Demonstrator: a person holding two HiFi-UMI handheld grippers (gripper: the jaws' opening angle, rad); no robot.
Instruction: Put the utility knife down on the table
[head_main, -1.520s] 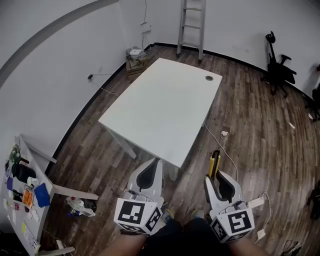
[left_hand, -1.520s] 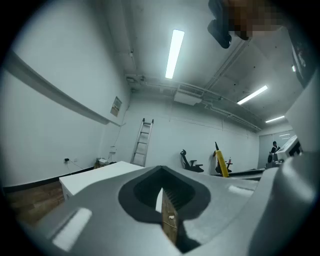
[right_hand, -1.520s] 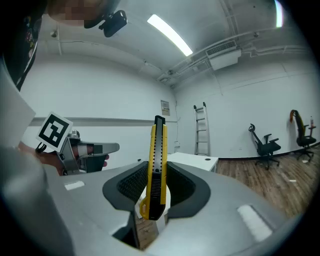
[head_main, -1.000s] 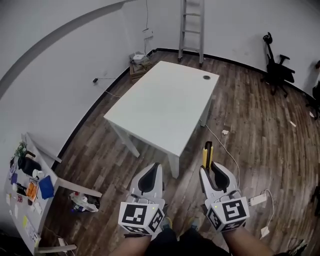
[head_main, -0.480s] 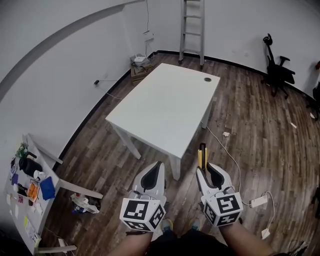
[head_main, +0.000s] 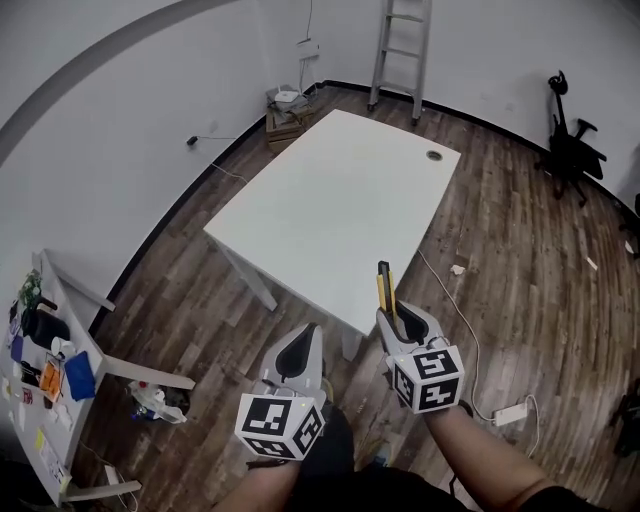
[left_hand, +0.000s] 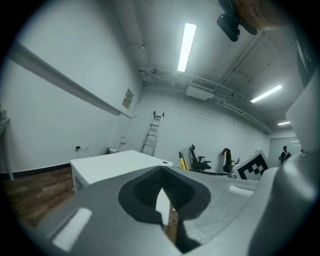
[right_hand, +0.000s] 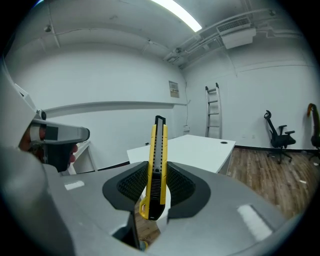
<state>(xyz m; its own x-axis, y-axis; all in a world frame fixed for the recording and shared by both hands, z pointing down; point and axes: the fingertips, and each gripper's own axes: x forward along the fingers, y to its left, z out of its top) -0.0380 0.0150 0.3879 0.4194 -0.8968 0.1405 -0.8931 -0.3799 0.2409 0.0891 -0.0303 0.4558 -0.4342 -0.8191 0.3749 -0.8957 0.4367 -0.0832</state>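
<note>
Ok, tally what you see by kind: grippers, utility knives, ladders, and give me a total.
Grippers: 2, the left gripper shut with nothing in it, the right gripper shut on the knife
Utility knives: 1, the yellow utility knife
Ladders: 1, the ladder
Total: 4

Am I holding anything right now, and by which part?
The right gripper clamps the yellow utility knife by its rear half, with the blade end pointing forward. The left gripper is shut on nothing.

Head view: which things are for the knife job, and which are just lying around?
For the job:
utility knife
right gripper, holding it
white table

Just lying about:
ladder
office chair
</note>
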